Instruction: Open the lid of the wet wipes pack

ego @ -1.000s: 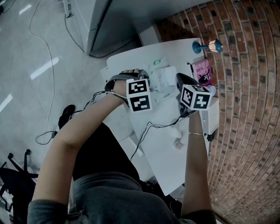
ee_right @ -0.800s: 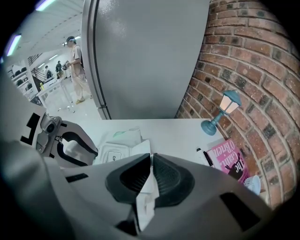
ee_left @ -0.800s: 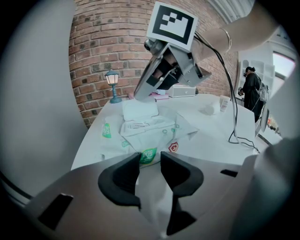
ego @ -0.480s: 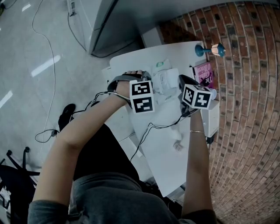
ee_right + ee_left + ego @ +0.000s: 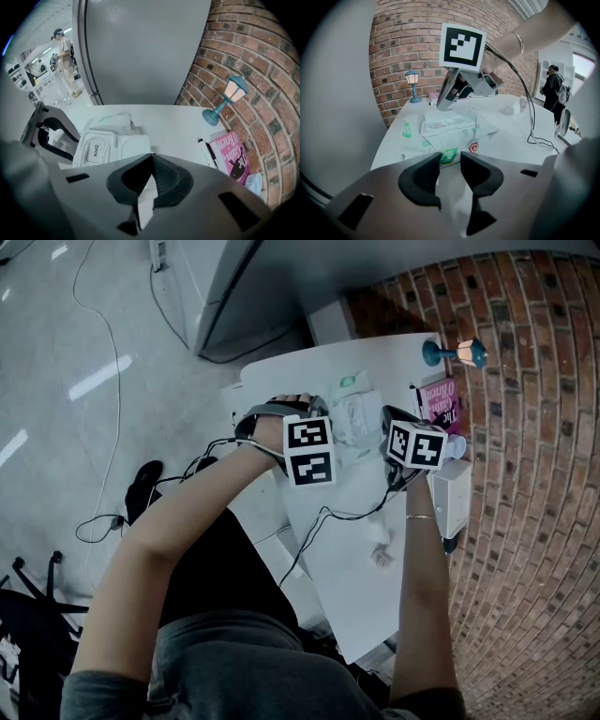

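Left gripper (image 5: 450, 176) clamps wet wipes pack (image 5: 445, 126) edge — right gripper (image 5: 151, 180) pinches other edge.

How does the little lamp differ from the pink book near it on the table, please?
The lamp stands upright; the book lies flat. The lamp is blue with a pale shade; the book is pink with dark lettering. Both sit on the white table beside the brick wall.

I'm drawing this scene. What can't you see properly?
Head view: the wet wipes pack is partly behind the marker cubes; its lid is too small to judge.
Right gripper view: the white strip in the right gripper's shut jaws; they hide where it comes from.
Right gripper view: the pink book's title, cut off by the gripper body.
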`<state>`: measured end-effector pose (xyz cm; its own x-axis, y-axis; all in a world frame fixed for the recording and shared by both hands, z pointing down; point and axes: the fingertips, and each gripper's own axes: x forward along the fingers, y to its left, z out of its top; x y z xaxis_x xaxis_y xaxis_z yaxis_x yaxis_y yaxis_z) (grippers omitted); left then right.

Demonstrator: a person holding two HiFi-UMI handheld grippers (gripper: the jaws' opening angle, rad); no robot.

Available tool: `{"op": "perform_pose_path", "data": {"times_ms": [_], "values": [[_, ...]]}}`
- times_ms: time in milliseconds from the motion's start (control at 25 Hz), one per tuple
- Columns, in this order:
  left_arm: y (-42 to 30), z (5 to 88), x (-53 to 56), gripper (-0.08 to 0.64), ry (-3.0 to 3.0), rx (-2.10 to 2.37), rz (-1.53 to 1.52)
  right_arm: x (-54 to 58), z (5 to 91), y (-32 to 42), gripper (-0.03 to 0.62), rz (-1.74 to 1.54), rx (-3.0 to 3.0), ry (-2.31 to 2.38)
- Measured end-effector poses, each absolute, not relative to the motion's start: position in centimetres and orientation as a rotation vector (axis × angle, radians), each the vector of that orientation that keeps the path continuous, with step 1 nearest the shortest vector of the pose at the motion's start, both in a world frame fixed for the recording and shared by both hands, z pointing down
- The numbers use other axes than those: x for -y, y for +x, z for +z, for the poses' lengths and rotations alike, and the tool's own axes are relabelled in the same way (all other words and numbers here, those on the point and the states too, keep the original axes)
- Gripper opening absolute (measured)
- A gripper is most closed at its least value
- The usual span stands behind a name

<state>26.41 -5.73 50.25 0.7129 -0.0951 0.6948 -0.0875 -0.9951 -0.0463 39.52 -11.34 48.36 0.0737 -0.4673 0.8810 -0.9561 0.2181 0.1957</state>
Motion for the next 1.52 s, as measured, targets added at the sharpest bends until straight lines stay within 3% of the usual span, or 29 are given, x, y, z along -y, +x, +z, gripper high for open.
{"op": "perform_pose_path", "data": {"times_ms": [720, 1520], "values": [[25.9, 50.3, 5.7, 0.149, -2.917, -0.145, -1.171, 10.9, 46.9, 37.4, 0.008, 0.652, 1.558, 1.527], [22.0, 45.8, 6.5, 0.083, -3.075, -0.259, -1.062, 4.8, 40.3, 30.5, 0.008, 0.765, 1.769, 1.943]]}}
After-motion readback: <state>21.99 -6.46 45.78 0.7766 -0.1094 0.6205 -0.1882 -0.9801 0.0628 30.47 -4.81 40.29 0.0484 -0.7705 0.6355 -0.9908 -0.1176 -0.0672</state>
